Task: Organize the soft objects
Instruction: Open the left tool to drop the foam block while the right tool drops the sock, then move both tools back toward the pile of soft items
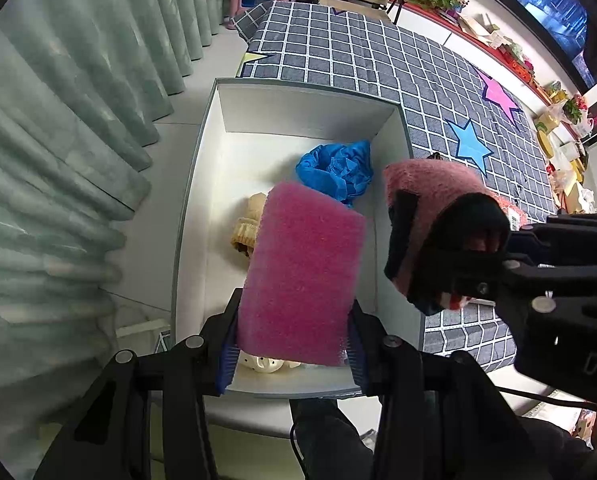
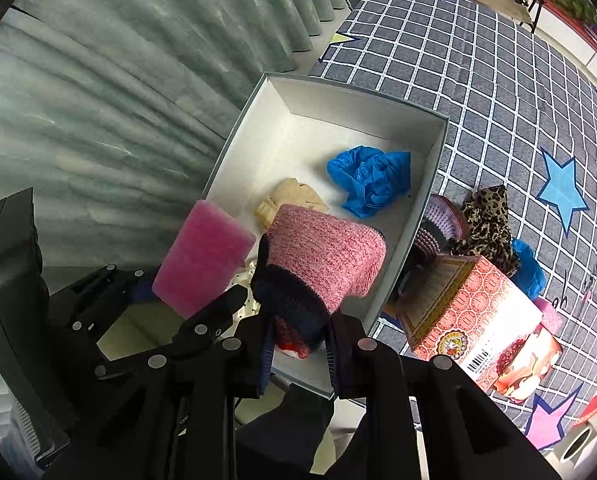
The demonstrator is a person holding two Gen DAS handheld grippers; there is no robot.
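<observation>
Left tool [image 1: 292,344] squeezes pink sponge [image 1: 300,276]; right tool [image 2: 300,346] pinches knit sock [image 2: 322,268], both above white box [image 1: 196,184]. Sponge hides maybe a white toy.

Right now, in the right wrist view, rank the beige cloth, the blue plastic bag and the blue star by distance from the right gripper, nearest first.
1. Beige cloth, in the box, just beyond the right gripper.
2. Blue plastic bag, deeper in the box, toward the right wall.
3. Blue star, outside, on the checked mat.

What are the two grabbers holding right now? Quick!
Left gripper: closed on the pink sponge, above the white box.
Right gripper: closed on the pink knitted sock.
</observation>
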